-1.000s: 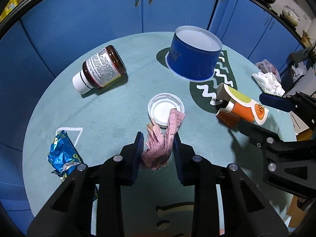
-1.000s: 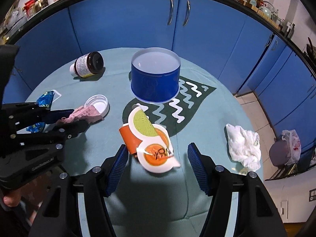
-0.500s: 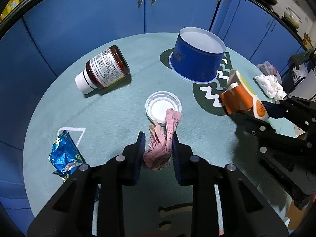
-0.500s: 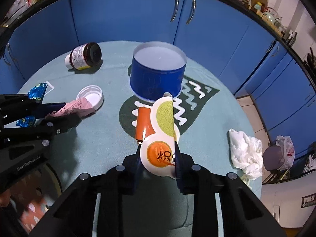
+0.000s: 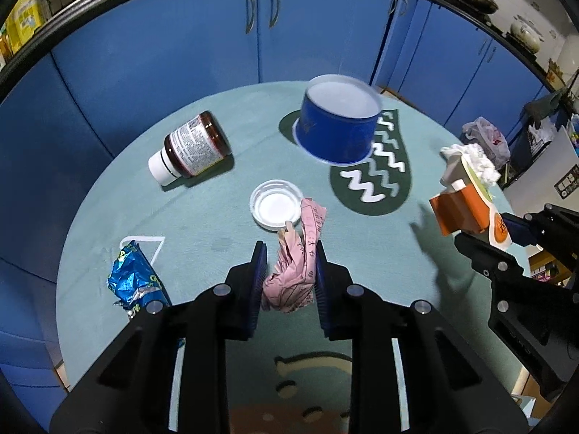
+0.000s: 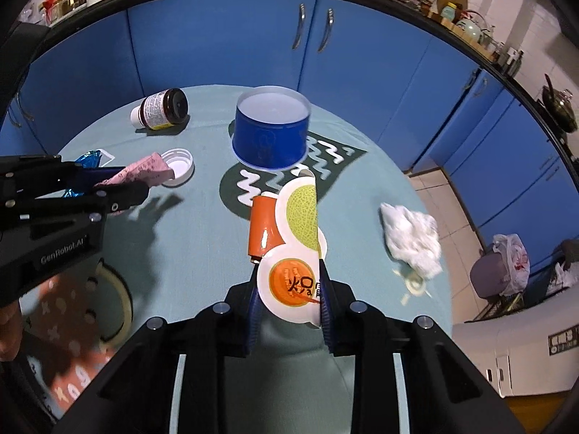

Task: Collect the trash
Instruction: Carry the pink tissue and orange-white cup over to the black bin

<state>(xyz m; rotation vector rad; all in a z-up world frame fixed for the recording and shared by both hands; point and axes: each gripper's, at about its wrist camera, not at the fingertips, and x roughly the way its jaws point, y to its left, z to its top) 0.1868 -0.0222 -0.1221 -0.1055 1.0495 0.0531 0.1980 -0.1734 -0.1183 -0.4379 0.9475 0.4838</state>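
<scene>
1. A round counter [image 5: 224,224] covered in teal cloth with a dark green wavy-line patch stands before blue cabinet doors [image 6: 224,47]; tiled floor shows past its right edge.
2. The left gripper [image 5: 289,275] pinches a crumpled pink wrapper [image 5: 296,271], held just beside a white plastic lid [image 5: 277,208].
3. The right gripper [image 6: 287,298], whose jaws have just been closing, clamps an orange-and-white melon-print carton [image 6: 289,249] between its pads, raised over the cloth.
4. A blue tub [image 6: 271,133] stands toward the far side, with a brown jar [image 5: 191,148] lying on its side to its left.
5. A blue foil wrapper [image 5: 132,278] lies near the left rim and a crumpled white tissue [image 6: 412,238] near the right rim.
6. Bare cloth lies open between the two grippers and in front of the tub.
</scene>
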